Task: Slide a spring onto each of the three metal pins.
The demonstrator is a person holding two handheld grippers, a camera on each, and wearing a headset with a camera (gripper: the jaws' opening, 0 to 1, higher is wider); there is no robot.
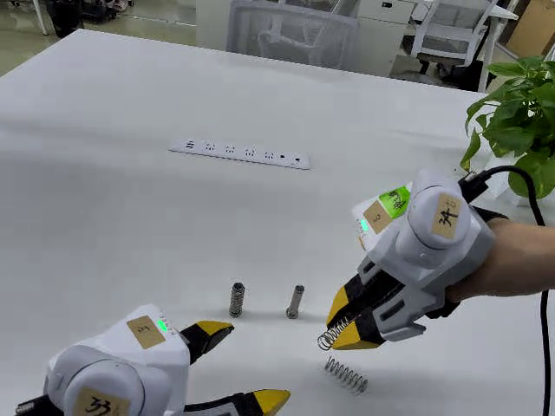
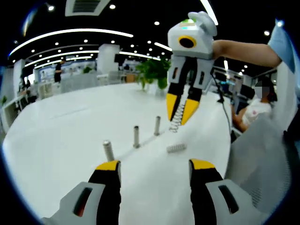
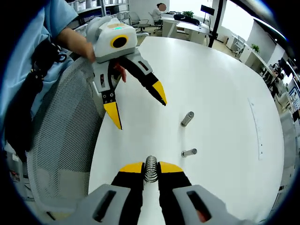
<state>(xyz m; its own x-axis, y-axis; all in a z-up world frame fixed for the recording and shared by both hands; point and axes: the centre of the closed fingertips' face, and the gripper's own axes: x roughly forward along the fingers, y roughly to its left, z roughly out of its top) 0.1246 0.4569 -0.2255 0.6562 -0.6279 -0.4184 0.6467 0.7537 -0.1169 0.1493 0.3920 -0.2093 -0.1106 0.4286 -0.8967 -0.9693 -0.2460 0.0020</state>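
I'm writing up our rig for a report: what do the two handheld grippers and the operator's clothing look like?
The left gripper and right gripper both have rounded white housings, black jaws with yellow tips, and a tan sticker with handwritten marks. A black cable trails from the right one. The person wears a light blue short sleeve.
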